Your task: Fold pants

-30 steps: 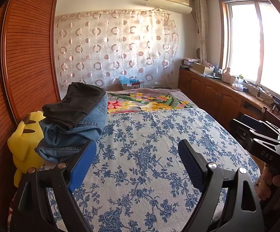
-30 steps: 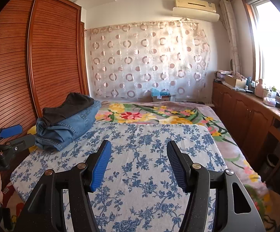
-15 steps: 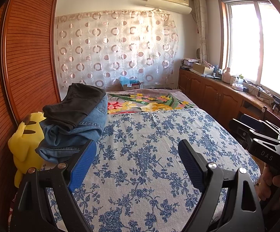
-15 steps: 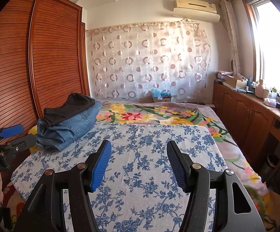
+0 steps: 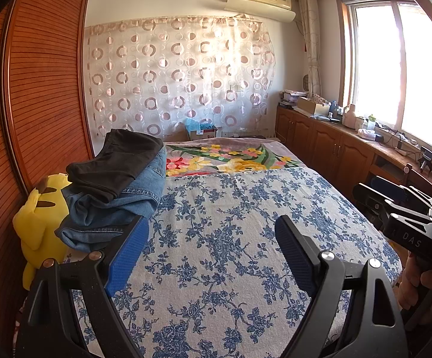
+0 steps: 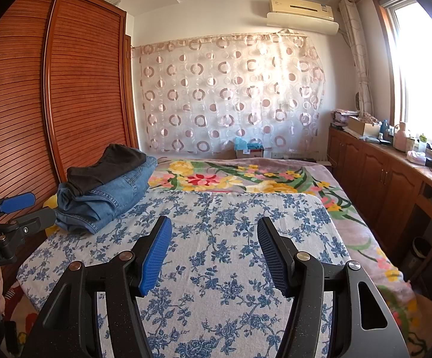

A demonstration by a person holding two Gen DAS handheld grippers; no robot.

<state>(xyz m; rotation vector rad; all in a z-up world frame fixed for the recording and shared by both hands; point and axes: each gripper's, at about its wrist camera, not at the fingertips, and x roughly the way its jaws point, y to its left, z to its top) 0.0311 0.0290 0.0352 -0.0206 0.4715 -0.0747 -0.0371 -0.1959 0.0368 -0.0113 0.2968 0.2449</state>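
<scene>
Pants point(image 5: 117, 191) lie folded in a pile at the bed's point(image 5: 230, 238) left edge, black pair on blue jeans, partly hiding a yellow toy point(image 5: 40, 223). Your left gripper point(image 5: 211, 238) and right gripper point(image 6: 214, 250) are both released, holding nothing.

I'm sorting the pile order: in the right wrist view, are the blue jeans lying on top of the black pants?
No, the black pants lie on top of the folded blue jeans at the bed's left edge.

"DAS" in pale letters on black body of right gripper point(image 5: 394, 205), right of blue-flowered bedspread point(image 5: 245, 238). "nRobot.AI", start cut off, on black body of left gripper point(image 6: 22, 211), left of bedspread.
</scene>
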